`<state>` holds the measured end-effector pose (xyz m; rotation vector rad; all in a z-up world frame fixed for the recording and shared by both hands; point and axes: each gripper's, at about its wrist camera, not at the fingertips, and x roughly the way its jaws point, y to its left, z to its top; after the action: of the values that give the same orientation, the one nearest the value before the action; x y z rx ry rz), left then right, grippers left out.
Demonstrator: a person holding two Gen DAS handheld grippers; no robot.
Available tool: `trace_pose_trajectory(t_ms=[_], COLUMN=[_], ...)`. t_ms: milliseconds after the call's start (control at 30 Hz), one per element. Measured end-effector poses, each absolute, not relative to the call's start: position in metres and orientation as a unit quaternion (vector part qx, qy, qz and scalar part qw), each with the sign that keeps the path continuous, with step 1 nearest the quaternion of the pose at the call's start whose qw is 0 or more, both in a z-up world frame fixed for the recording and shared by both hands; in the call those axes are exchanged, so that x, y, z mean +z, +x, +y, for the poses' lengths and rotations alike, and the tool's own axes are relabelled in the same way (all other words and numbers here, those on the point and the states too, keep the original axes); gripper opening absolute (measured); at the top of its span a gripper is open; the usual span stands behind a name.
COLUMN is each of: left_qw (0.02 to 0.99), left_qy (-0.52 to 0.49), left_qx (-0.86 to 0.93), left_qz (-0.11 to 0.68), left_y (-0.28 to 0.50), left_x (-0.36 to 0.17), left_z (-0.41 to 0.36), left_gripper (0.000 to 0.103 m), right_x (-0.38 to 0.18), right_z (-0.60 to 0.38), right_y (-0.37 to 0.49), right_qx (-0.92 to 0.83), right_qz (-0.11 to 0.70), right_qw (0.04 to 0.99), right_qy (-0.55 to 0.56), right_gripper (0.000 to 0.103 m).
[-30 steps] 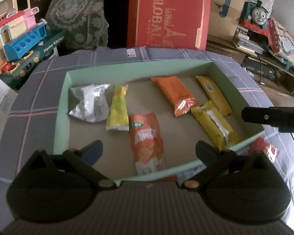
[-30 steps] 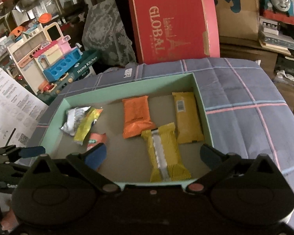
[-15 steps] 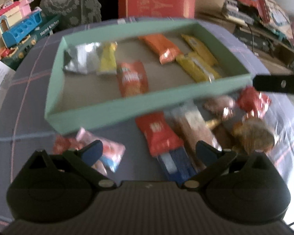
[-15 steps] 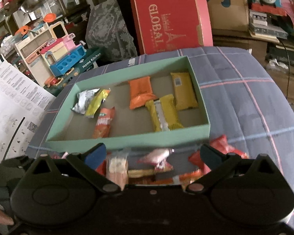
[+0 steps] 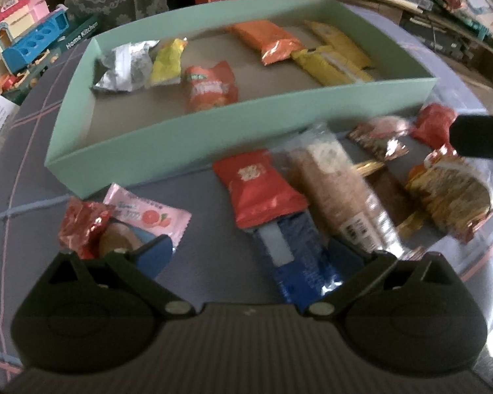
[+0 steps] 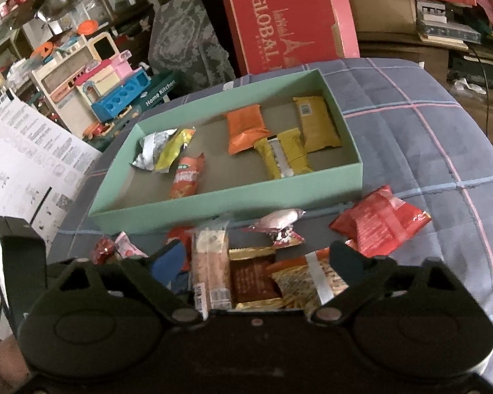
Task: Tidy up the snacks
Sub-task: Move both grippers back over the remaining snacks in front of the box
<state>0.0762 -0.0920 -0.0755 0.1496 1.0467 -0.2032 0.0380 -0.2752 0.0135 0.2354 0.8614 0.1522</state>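
Observation:
A mint-green box (image 5: 233, 128) (image 6: 226, 202) on the plaid cloth holds several snack packets: silver, yellow, orange, and two yellow bars. In front of it lie loose snacks: a red packet (image 5: 259, 190), a blue bar (image 5: 295, 256), a clear-wrapped cereal bar (image 5: 341, 193) (image 6: 212, 262), a pink grapefruit packet (image 5: 148, 213), a gold-wrapped cracker pack (image 5: 450, 197) and a larger red packet (image 6: 378, 220). My left gripper (image 5: 249, 252) is open and empty just above the blue bar. My right gripper (image 6: 256, 257) is open and empty over the loose pile.
A red "GLOBAL" box (image 6: 286, 19) and a toy kitchen set (image 6: 108, 88) stand behind the table. A printed sheet (image 6: 26, 157) lies at the left. The plaid cloth (image 6: 427, 131) is bare to the right of the box.
Both grippers have pulled back from over the box toward the near side, so the loose snacks in front of the box have come into view. Both stay open.

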Motion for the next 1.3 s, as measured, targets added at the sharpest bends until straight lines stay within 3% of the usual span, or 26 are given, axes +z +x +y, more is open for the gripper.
trace_pose_trajectory(t_ms=[433,633,700,1133,1300], left_qw=[0.854,0.856,0.856,0.852,0.855], left_qy=[0.04,0.035,0.033,0.055,0.076], left_qx=[-0.089,-0.098,-0.101,-0.133,-0.151], left_qz=[0.51,0.507,0.506,0.503,0.491], left_y=[0.068,0.067,0.067,0.067,0.065], left_x=[-0.083,-0.083,-0.083,-0.083,-0.082], left_z=[-0.047,-0.039,-0.038,-0.055,-0.068], left_gripper=[0.103,0.103,0.103,0.103,0.091], right_x=[-0.018,-0.034,-0.038,-0.039,-0.039], right_z=[-0.225,-0.209,-0.206,-0.213,-0.212], right_y=[0.058,0.068,0.071,0.068,0.067], right_qx=[0.121,0.119,0.12,0.125,0.125], right_qz=[0.459,0.469,0.47,0.466,0.468], right_qw=[0.877,0.873,0.873,0.873,0.872], right_qy=[0.081,0.056,0.048,0.071,0.071], right_gripper=[0.054,0.051,0.04,0.033,0.033])
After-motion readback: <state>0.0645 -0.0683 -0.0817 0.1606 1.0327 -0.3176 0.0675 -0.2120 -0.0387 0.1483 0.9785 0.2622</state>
